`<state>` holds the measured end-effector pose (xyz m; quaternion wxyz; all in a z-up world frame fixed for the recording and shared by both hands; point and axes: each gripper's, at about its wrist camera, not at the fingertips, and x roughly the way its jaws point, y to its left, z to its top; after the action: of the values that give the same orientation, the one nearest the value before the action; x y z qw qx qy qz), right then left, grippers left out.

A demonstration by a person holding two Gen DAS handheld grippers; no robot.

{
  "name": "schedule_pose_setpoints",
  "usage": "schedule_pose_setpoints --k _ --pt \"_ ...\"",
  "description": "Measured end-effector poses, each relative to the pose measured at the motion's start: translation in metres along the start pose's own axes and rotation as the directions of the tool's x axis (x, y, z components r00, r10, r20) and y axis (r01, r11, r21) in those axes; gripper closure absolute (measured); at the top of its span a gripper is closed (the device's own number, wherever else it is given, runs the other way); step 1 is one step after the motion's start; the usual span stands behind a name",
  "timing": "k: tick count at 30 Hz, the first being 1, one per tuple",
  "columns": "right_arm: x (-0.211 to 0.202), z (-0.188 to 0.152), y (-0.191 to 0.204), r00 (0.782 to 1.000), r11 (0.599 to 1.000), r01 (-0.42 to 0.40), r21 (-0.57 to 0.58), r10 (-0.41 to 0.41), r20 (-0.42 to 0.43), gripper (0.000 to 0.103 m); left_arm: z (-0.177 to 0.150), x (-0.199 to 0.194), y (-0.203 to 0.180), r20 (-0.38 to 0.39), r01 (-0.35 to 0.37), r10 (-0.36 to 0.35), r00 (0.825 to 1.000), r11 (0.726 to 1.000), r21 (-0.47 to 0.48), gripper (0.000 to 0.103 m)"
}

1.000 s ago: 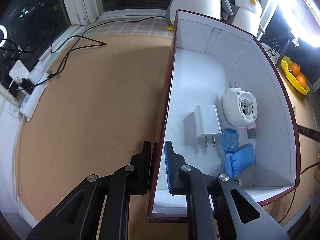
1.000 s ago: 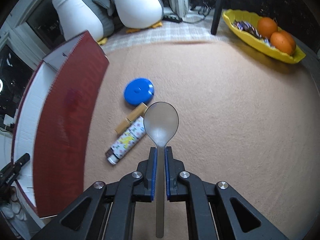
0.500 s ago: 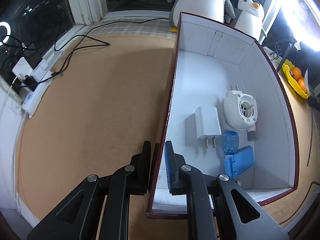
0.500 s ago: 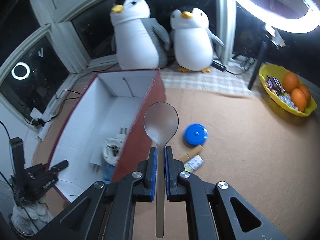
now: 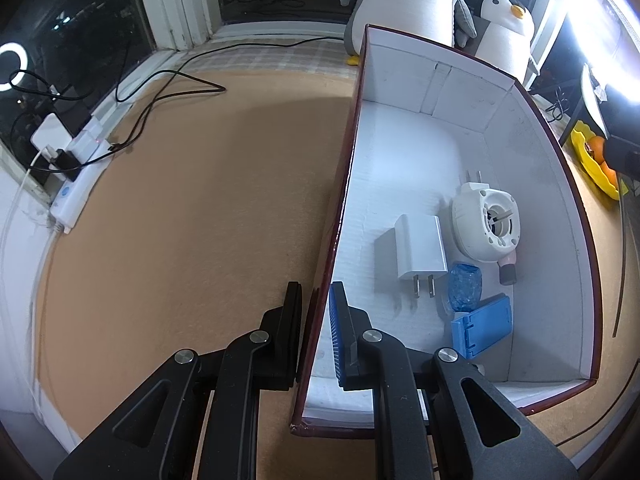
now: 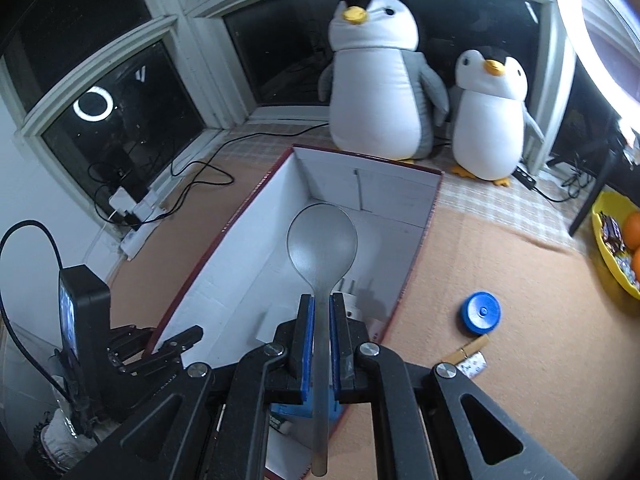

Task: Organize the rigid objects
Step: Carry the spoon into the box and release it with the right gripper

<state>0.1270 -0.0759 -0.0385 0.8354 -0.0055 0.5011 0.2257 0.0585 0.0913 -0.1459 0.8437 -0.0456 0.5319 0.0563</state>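
The grey plastic spoon (image 6: pixel 322 248) bears no legible writing; it hangs bowl-forward above the open white-lined, maroon-sided cardboard box (image 6: pixel 416 256). The right gripper (image 6: pixel 321 312) has its jaws shut tight on the spoon's handle. The left gripper (image 5: pixel 316 308) has its jaws nearly closed, pinching the box's left wall. Inside lie a white plug charger (image 5: pixel 420 252), a round white device (image 5: pixel 486 228) and a blue folding stand (image 5: pixel 482 326). The box stands on a tan carpeted floor (image 5: pixel 180 208) before dark windows and two plush penguins (image 6: pixel 380 80).
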Motion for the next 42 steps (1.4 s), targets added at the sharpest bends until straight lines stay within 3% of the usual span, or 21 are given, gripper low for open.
schedule_pose_setpoints --k 23,25,27,42 --pt "0.038 0.001 0.018 0.996 0.997 -0.061 -0.037 0.058 -0.074 0.096 -0.002 -0.002 0.002 0.006 0.0 0.0 1.0 1.0 -0.03 0.091" --pt "0.039 0.001 0.019 0.995 0.997 -0.065 -0.036 0.062 -0.08 0.085 -0.002 -0.002 0.003 0.007 0.003 -0.003 1.0 0.999 -0.034 0.091" --pt "0.037 0.001 0.02 0.995 0.997 -0.074 -0.036 0.071 -0.075 0.056 -0.002 -0.002 0.003 0.009 0.006 -0.005 1.0 0.999 -0.037 0.091" --pt "0.02 -0.005 -0.001 0.997 0.998 -0.058 0.031 0.06 -0.041 0.051 -0.002 -0.002 0.003 0.006 0.006 -0.006 1.0 0.999 -0.032 0.091"
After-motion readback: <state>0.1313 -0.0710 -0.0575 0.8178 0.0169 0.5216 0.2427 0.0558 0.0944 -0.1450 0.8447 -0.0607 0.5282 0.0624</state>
